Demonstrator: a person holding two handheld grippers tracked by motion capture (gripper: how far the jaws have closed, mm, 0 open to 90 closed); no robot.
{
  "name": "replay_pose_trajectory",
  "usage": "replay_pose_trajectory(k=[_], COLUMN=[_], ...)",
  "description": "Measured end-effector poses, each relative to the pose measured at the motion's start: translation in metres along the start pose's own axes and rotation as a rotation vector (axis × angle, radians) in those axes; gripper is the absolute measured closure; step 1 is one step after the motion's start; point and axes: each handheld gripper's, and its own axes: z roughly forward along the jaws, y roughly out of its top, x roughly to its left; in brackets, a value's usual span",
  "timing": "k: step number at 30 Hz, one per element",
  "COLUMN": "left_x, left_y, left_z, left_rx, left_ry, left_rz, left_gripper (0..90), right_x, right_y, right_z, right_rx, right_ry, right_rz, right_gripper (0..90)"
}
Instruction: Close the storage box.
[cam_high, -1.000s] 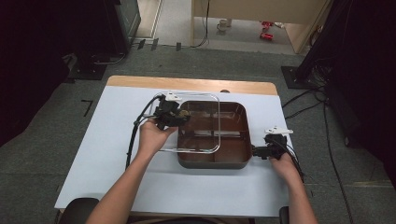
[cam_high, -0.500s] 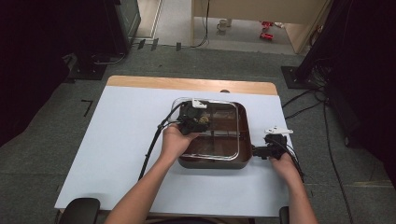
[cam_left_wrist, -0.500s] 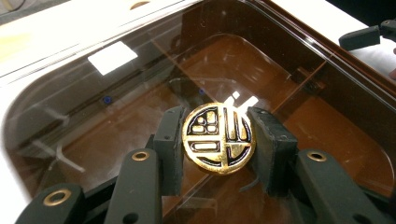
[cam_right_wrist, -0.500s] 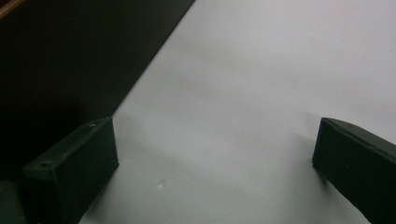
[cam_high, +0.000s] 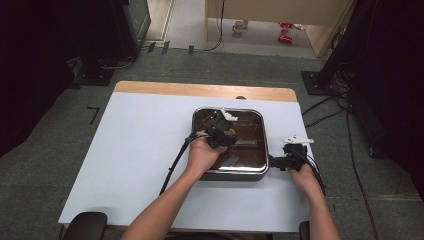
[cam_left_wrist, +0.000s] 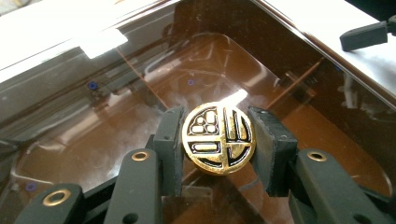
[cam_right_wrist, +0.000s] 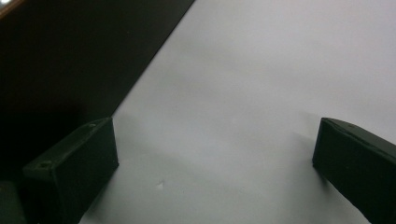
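We log one gold knob (cam_left_wrist: 218, 138) bearing black emblem, no readable writing, gripped by left gripper (cam_left_wrist: 218, 140) jaws on one glass lid (cam_left_wrist: 299, 88); right gripper (cam_right_wrist: 215, 154) jaws wide over table (cam_right_wrist: 261, 70).

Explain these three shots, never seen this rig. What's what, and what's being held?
There is no robot here: a person at a table holds a hand-held two-jaw gripper in each hand.

The high view is a fixed camera above the person, looking down. The other two are cameras riding on each gripper, looking along its black fingers.

On the white table sits a square metal pan under a glass lid.

The left gripper is over the middle of the lid. Its own view shows its fingers on either side of the lid's round gold knob, pressed against it.

The right gripper rests at the pan's right edge. In its view the fingers stand wide apart over bare table with nothing between them.
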Motion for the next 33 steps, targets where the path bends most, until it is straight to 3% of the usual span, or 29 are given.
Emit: replay_pose_trajectory(k=[6, 10, 14, 20, 24, 27, 33], left_x=[0.005, 0.010, 0.018, 0.027, 0.032, 0.035, 0.043], left_y=[-0.002, -0.001, -0.002, -0.005, -0.009, -0.012, -0.015], left_z=[0.000, -0.003, -0.004, -0.013, -0.019, -0.023, -0.033], left_rx=[-0.008, -0.021, -0.007, -0.039, -0.024, 0.014, 0.009], left_ry=[-0.030, -0.038, -0.081, -0.113, -0.116, -0.167, -0.244], left_rz=[0.016, 0.009, 0.000, 0.073, 0.121, 0.163, 0.136], left_gripper=[58.0, 50.2, 44.9, 39.7, 37.1, 31.7, 28.7], right_x=[0.000, 0.000, 0.000, 0.000, 0.000, 0.000, 0.000], right_y=[0.000, 0.000, 0.000, 0.000, 0.000, 0.000, 0.000], right_z=[0.000, 0.000, 0.000, 0.000, 0.000, 0.000, 0.000], right_rx=[0.000, 0.001, 0.001, 0.000, 0.000, 0.001, 0.001], right_ry=[0.000, 0.000, 0.000, 0.000, 0.000, 0.001, 0.000], right_rz=[0.000, -0.001, 0.000, -0.001, -0.001, -0.001, -0.001], right_gripper=[0.0, 0.0, 0.0, 0.0, 0.0, 0.0, 0.0])
